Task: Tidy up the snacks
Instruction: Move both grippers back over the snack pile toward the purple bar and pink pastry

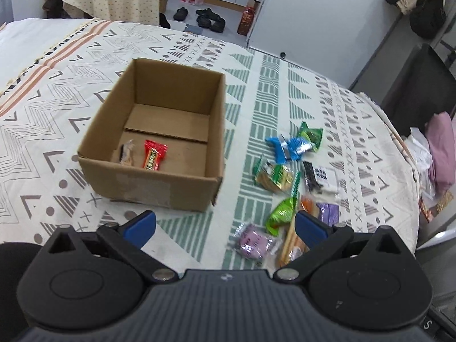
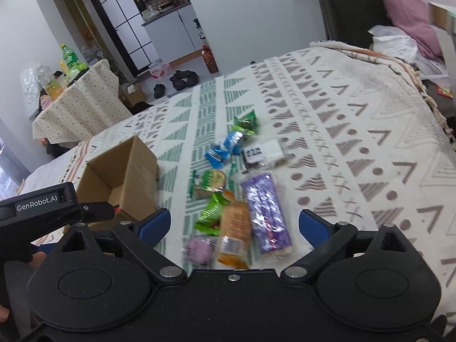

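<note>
Cardboard, brown and open-topped, is making up the box [image 1: 159, 131] that is sitting on a patterned bedspread [image 1: 285, 91], and two wrapped snacks, one of them a red packet [image 1: 154, 155], are already lying on its floor near the front wall. The rest of the snacks are lying loose on the bedspread just to the right of the box, toward the bed's right edge: blue packets [image 2: 225, 148] farthest off, then a round biscuit pack [image 2: 211, 181], a green packet [image 2: 213, 213], an orange wafer pack [image 2: 233, 233] and a long purple bar [image 2: 266, 211], whose long axes are running away from the camera. The right gripper [image 2: 233, 222] is hovering directly over this near end of the pile with its blue pads spread wide and holding nothing, the orange and purple packs lying between them. The left gripper [image 1: 225, 225] is also gaping empty, pointing at the gap between box and pile. The right hand looks better placed for the next pick.
</note>
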`<state>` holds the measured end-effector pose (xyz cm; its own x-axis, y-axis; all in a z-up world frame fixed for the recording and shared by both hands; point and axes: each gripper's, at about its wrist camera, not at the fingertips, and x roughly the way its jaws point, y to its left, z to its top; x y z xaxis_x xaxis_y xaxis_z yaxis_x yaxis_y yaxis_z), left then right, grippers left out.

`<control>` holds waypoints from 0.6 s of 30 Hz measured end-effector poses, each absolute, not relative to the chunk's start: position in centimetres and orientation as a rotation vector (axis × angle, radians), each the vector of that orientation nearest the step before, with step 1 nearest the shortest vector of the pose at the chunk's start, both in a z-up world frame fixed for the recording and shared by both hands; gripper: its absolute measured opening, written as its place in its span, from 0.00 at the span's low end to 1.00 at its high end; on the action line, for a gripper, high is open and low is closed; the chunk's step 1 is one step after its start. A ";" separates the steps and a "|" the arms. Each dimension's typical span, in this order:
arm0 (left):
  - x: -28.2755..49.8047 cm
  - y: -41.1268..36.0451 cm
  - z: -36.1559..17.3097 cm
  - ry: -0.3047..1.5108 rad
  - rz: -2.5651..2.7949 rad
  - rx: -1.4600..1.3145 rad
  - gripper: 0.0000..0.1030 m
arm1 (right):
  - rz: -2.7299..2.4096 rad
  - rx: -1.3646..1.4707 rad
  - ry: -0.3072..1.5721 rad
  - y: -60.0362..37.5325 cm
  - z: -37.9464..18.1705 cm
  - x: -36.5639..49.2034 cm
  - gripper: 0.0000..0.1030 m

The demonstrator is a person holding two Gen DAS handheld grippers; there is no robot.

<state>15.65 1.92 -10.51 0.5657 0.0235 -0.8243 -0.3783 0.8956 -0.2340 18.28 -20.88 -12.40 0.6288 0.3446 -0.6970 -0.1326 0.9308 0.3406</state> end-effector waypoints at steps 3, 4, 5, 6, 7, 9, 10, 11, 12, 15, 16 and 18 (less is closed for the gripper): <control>15.7 0.9 -10.9 0.956 0.233 -0.399 1.00 | 0.263 0.270 0.859 -22.0 -12.9 18.0 0.94; 15.8 0.6 -11.1 0.961 0.229 -0.396 1.00 | 0.257 0.272 0.864 -22.4 -13.1 18.0 0.94; 15.8 0.3 -11.2 0.965 0.226 -0.396 1.00 | 0.252 0.272 0.869 -22.7 -13.2 18.0 0.94; 15.8 0.0 -11.4 0.970 0.224 -0.396 1.00 | 0.250 0.269 0.874 -23.0 -13.4 18.0 0.94; 15.9 -0.2 -11.6 0.977 0.223 -0.398 1.00 | 0.250 0.262 0.878 -23.1 -13.5 18.0 0.94; 16.0 -0.7 -11.9 0.987 0.218 -0.398 1.00 | 0.248 0.229 0.883 -23.3 -13.6 18.0 0.94; 16.1 -1.0 -12.1 0.991 0.217 -0.395 1.00 | 0.248 0.211 0.884 -23.5 -13.7 17.9 0.94; 16.1 -1.2 -12.2 0.994 0.210 -0.398 1.00 | 0.252 0.200 0.887 -23.5 -13.8 18.0 0.94; 16.2 -1.5 -12.4 0.997 0.207 -0.397 1.00 | 0.260 0.196 0.893 -23.6 -14.0 18.1 0.94; 16.5 -2.1 -12.9 1.011 0.202 -0.396 1.00 | 0.273 0.190 0.911 -23.7 -14.4 18.3 0.94; 16.6 -2.3 -13.1 1.019 0.209 -0.391 1.00 | 0.276 0.184 0.915 -23.7 -14.5 18.4 0.94; 16.8 -2.4 -13.5 1.028 0.210 -0.393 1.00 | 0.285 0.185 0.930 -23.7 -14.9 18.6 0.94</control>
<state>16.85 -2.42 -13.55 0.5049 -0.0130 -0.8631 -0.3503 0.9108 -0.2186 18.62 -23.67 -14.90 0.5644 0.3198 -0.7610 -0.1614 0.9469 0.2782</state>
